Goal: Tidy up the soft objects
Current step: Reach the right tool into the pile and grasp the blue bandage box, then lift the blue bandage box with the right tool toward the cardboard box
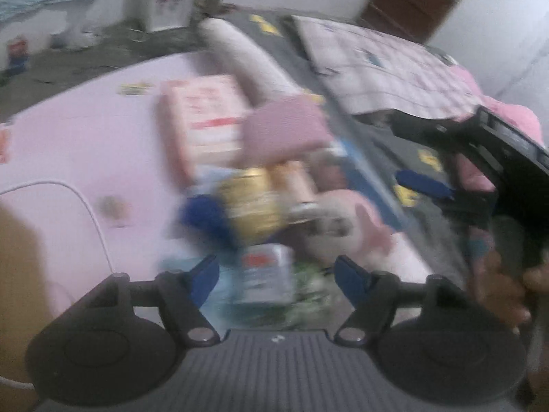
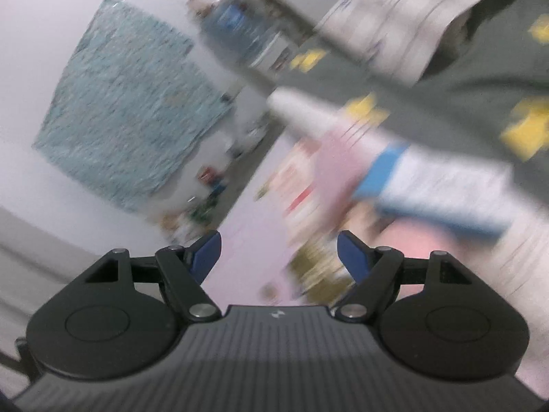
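- Left tongs (image 1: 276,276) spread wide, nothing between the blue fingertips (image 1: 206,274), poised over a blurred heap of small things on the pink bed sheet (image 1: 85,130).
- Right tongs (image 2: 278,252) likewise parted and empty, tilted across the same bed; seen again at the right edge of the left view, gripped by a hand (image 1: 511,292).
- Risk, as judged: heavy blur in both views, so a misplaced close likely — catching a hard item such as the gold can (image 1: 254,202) or the small carton (image 1: 267,274) instead of something soft.
- Further risk: white cable (image 1: 92,216) trailing just beside the heap, liable to snag on a sweep; both tongs converging on one pile, liable to knock together.
- Soft things, near to far: pale pink plush toy (image 1: 346,216) right of the cans, partly buried; mauve folded cloth (image 1: 284,130) atop the pile; long pale bolster (image 1: 247,58) behind; checked pink quilt (image 1: 394,68) on the dark patterned blanket (image 1: 411,158).
- Pink-and-white printed pack (image 1: 206,116) left of the cloth; soft or stiff impossible to tell.
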Demonstrator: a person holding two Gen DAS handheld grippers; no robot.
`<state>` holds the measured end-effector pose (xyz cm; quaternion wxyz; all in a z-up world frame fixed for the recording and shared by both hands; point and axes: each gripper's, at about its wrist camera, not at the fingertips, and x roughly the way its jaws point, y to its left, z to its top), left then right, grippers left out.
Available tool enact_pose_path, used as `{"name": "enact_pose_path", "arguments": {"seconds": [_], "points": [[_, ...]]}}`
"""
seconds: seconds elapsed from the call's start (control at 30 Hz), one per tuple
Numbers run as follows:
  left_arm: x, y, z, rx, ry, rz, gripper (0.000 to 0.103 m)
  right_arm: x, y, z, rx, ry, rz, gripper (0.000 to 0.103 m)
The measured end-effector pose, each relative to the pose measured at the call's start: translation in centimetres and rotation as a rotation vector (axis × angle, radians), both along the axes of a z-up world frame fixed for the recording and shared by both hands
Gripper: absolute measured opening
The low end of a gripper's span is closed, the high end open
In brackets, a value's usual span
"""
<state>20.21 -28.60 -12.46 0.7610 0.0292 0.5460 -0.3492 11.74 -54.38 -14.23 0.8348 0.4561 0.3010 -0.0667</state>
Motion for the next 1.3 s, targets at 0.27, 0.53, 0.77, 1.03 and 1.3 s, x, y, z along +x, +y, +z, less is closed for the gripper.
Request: {"name": "enact_pose_path", "arguments": {"seconds": [0.27,0.53,0.77,1.03,1.3], "points": [[-0.9,-10.6,-1.9,-0.091,0.109,-0.060,0.059,2.2,-11.5,-5.1,-0.048,0.109,0.075,0.075],[0.1,-16.5,-5.7,-0.032,0.239,-0.029,0.038,6.4,-13.8,-9.7,0.039,0.174,0.172,0.075],[0.3,-18.2,-7.1,0.033,0.242,-0.008,0.036,8.4,-13.4,-12.5,0.092,0.181,0.234,0.075],[0.6,-18.6,-6.8,0.082,0.253,0.007,0.040,7.5,-13.2,-12.9,0.169,0.210,0.240,0.066],[0.7,-17.1,-6.4,0.076,0.273,0.025,0.047,6.3,-12.8,-12.6,0.277,0.198,0.305,0.051]]}}
